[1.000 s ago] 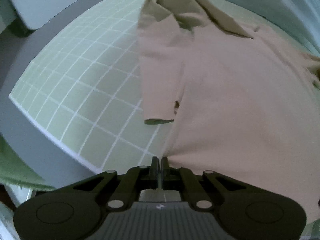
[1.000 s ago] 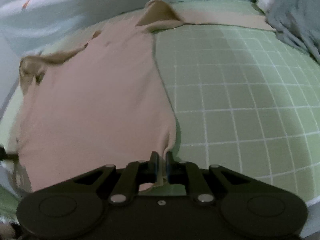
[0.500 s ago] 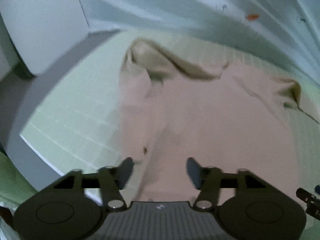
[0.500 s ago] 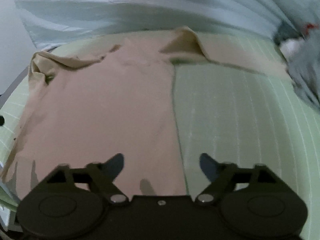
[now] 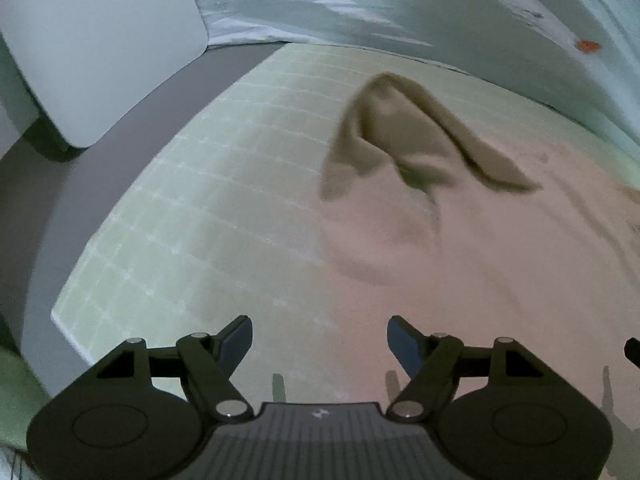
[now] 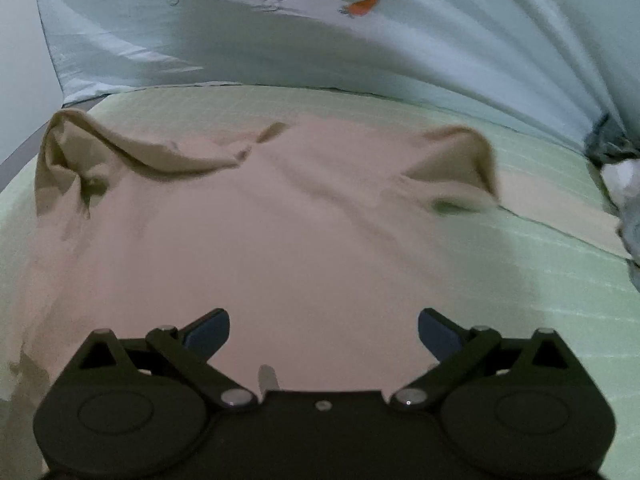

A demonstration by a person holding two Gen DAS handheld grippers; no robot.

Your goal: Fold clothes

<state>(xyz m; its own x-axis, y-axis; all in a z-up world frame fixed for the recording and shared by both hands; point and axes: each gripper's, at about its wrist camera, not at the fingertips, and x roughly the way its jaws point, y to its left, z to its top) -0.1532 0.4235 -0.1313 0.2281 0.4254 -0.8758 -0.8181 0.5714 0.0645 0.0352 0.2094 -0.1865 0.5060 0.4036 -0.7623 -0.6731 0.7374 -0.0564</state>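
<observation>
Left gripper [image 5: 320, 340] and right gripper [image 6: 324, 330] above pink shirt [image 6: 248, 240] on green grid mat [image 5: 192, 208], jaws apart, empty

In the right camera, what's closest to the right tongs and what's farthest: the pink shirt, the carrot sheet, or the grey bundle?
1. Pink cotton shirt: spread directly under the right tongs.
2. Crumpled grey cloth bundle: far right edge of the green grid mat.
3. Pale blue carrot-print sheet: across the back.
</observation>
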